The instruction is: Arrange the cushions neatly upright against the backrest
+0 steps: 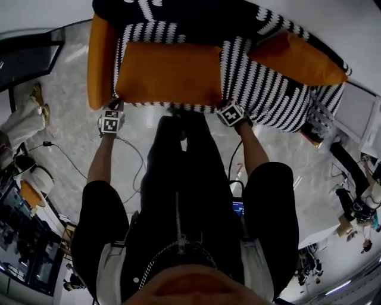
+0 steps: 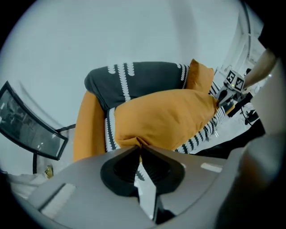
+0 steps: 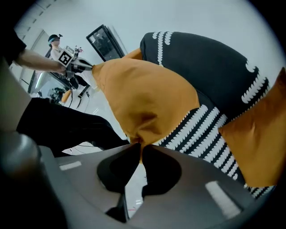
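We hold the orange cushion (image 1: 169, 71) by two corners.
Left gripper (image 2: 139, 150) at 7 o'clock and right gripper (image 3: 137, 146) at 5 nip thin fabric; swinging toward the backrest (image 1: 196, 12) may slip one.

The cushion (image 1: 169, 74) I hold covers much of the sofa (image 1: 268, 98) seat, and its pinched corners vanish inside my left gripper (image 2: 139, 151) and right gripper (image 3: 139, 148) (the sofa's backrest (image 1: 196, 11) runs off the head view's top edge).

We wear a black short-sleeved zipped top (image 1: 202, 202); our grey left gripper (image 2: 139, 151) and right gripper (image 3: 139, 150) carry black ribbed pads (image 2: 123, 169), with black-and-white marker cubes (image 1: 111, 122) behind.
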`<state>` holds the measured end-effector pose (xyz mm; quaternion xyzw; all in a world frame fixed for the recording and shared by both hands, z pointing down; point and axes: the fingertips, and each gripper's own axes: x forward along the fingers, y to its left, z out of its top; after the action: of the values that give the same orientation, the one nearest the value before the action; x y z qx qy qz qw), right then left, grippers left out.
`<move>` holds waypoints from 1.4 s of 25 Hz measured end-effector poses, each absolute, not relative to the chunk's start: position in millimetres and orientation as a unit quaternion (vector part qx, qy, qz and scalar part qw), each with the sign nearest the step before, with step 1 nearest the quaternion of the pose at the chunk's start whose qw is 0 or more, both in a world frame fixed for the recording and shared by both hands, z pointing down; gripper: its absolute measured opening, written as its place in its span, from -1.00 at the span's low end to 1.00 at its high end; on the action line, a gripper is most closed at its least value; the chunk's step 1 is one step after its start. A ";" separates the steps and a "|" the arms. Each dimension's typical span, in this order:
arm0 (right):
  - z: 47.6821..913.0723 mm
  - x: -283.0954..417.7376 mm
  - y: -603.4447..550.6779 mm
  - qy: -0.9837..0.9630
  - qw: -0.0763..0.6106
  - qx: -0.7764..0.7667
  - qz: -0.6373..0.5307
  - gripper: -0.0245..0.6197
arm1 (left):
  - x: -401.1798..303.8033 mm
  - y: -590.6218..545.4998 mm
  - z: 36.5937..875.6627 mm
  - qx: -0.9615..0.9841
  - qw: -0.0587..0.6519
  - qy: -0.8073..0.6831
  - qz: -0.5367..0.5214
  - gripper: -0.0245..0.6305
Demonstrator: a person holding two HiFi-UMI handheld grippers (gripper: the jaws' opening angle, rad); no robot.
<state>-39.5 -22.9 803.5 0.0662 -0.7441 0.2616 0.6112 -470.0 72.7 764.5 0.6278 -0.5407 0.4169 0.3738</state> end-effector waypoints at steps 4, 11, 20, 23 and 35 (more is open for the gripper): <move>776.9 -50.3 -61.0 -0.749 0.594 0.106 0.273 -0.85 | -481.4 27.5 737.3 0.644 0.356 -0.546 0.401 -0.84; 742.5 -70.1 -108.7 -0.743 0.588 0.137 0.287 -0.85 | -493.3 -35.4 705.5 0.690 0.339 -0.521 0.371 -0.84; 726.2 -79.9 -189.6 -0.739 0.576 0.181 0.299 -0.85 | -490.6 -102.8 684.6 0.733 0.344 -0.442 0.387 -0.84; 728.4 -81.4 -217.9 -0.724 0.578 0.204 0.316 -0.85 | -495.6 -128.1 687.4 0.734 0.340 -0.435 0.396 -0.84; 721.4 -97.1 -336.4 -0.685 0.502 0.392 0.354 -0.82 | -536.6 -254.1 697.8 0.704 0.359 -0.507 0.344 -0.84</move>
<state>-97.1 -336.4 721.4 0.3924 -0.6846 0.3538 0.5022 -536.6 -254.1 697.8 0.7041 -0.5066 0.3443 0.3593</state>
